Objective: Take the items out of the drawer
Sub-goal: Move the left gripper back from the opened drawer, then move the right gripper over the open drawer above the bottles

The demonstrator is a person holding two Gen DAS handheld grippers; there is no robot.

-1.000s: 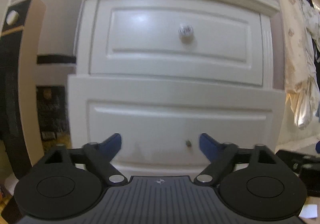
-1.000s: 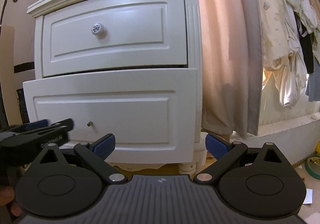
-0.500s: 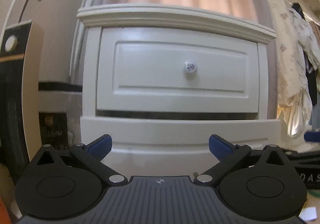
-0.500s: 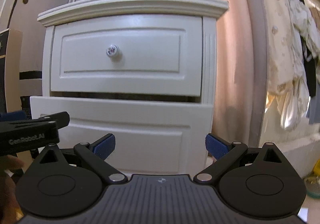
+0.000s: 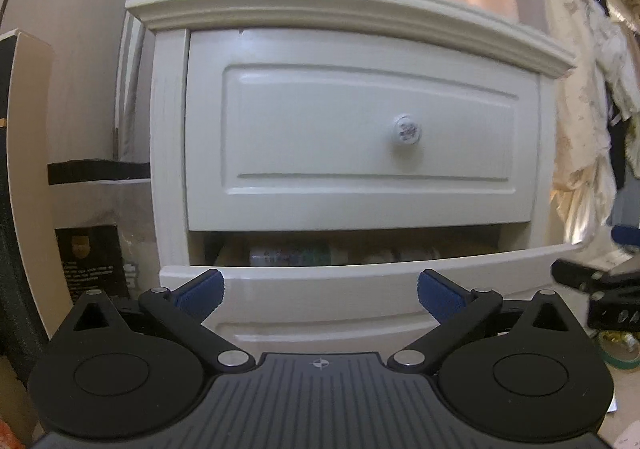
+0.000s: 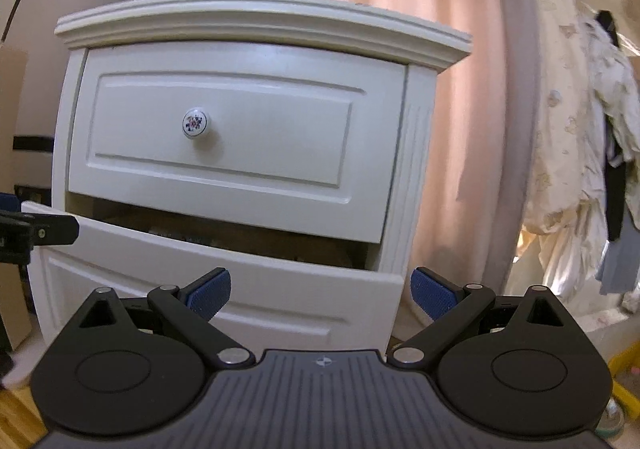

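The landmark is the white nightstand [image 5: 360, 153], w/ two drawers. Left of it stand a beige board [image 5: 30, 189] and a dark printed box [image 5: 90, 261] near the floor.

The left gripper [image 5: 319, 291] sits just in front of the bottom drawer [image 5: 320, 285], fingers spread wide w/ nothing between them. That drawer is pulled partway out; the top drawer [image 5: 360, 129] w/ its round knob [image 5: 406, 129] is shut.

In the gap under the top drawer lies the task's thing: a small bottle [image 5: 292, 253] on its side, white w/ a greenish label, probably plastic, though blur makes that a guess. If so it should be light, stiff and a bit slick, apt to roll. Best hold looks to be across its round body near the middle, fingers square to its length.

The right gripper [image 6: 322, 291] hangs in front of the nightstand's right corner, fingers also spread apart and empty. Right of the nightstand are a pink curtain [image 6: 440, 129] and hanging clothes [image 6: 568, 177].

The left view alone shows the bottle; the right view shows only a dark gap there, but alone shows how the bottom drawer [image 6: 240, 289] juts out, plus the other gripper's tip [image 6: 40, 233] at its left edge.
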